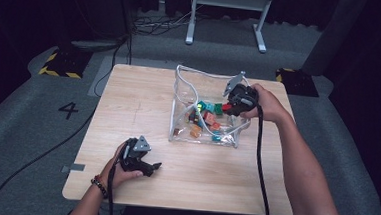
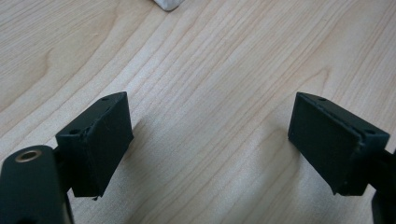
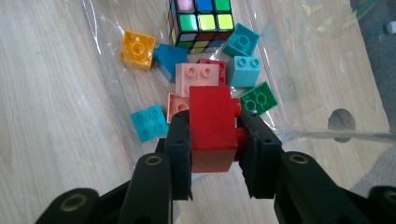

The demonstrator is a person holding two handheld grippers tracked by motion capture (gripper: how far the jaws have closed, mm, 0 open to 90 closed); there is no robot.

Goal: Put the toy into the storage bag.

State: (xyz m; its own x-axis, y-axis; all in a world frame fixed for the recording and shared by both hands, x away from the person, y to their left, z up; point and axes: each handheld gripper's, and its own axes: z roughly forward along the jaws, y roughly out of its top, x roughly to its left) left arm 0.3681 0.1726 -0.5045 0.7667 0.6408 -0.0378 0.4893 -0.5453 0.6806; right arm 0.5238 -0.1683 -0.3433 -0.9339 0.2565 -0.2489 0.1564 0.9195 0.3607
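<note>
- Right tongs clamped on a red brick, pads pressing both of its sides, studs facing one pad.
- In the high view, right tongs at about 2 o'clock from counter centre, poised over the clear bag, red brick at their tip, above the heap inside.
- Inside the clear bag, beyond the red brick at 12 o'clock: pink brick, puzzle cube; orange brick at 11 o'clock; green brick at 2 o'clock; teal brick at 9 o'clock.
- Left tongs at 7 o'clock on the counter, well apart from the bag.
- Left tongs spread wide, nothing between, bare counter beneath.
</note>
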